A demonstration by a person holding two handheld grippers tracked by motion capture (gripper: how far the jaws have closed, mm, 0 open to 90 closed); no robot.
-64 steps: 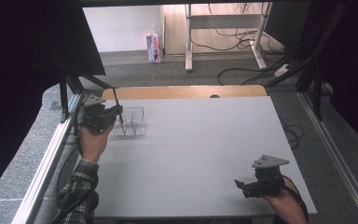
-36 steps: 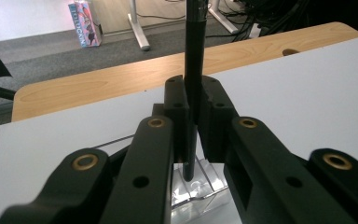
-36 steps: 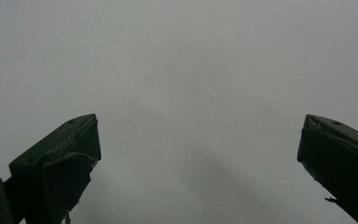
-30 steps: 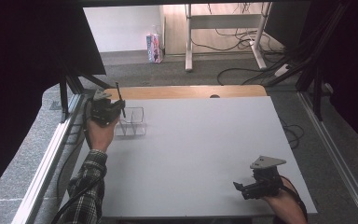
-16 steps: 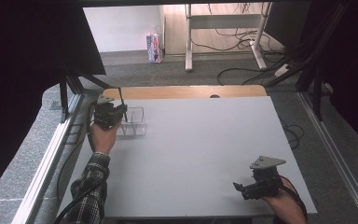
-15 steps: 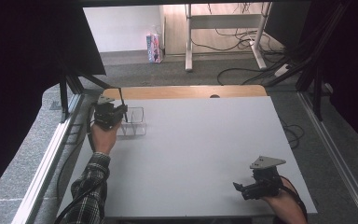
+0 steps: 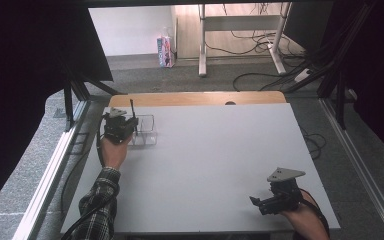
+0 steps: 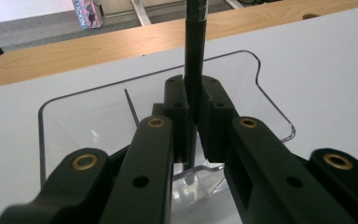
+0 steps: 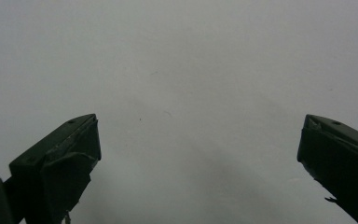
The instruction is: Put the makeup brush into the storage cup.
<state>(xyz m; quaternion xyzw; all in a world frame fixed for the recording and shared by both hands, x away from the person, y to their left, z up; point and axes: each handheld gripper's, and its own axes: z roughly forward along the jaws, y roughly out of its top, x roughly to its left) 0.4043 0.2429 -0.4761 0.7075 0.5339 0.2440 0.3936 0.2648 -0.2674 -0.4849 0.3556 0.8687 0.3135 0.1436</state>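
While the left gripper (image 8: 195,109) stands at the far left of the white table (image 7: 220,160), its jaws are clamped tight on a slim black pen (image 8: 195,56); the pen stands upright between the pads, its upper part rising well above them and its lower end reaching down into a clear plastic organiser (image 8: 93,112); whether the tip touches the organiser's floor cannot be told. In the high view the same pen (image 7: 133,116) sticks up from the left gripper (image 7: 130,126), just over the organiser (image 7: 146,131), which sits near the table's wooden far edge (image 7: 195,98). At the near right corner the right gripper (image 7: 256,202) rests low over the bare tabletop; in the right gripper view its jaws stand wide apart with nothing between them.
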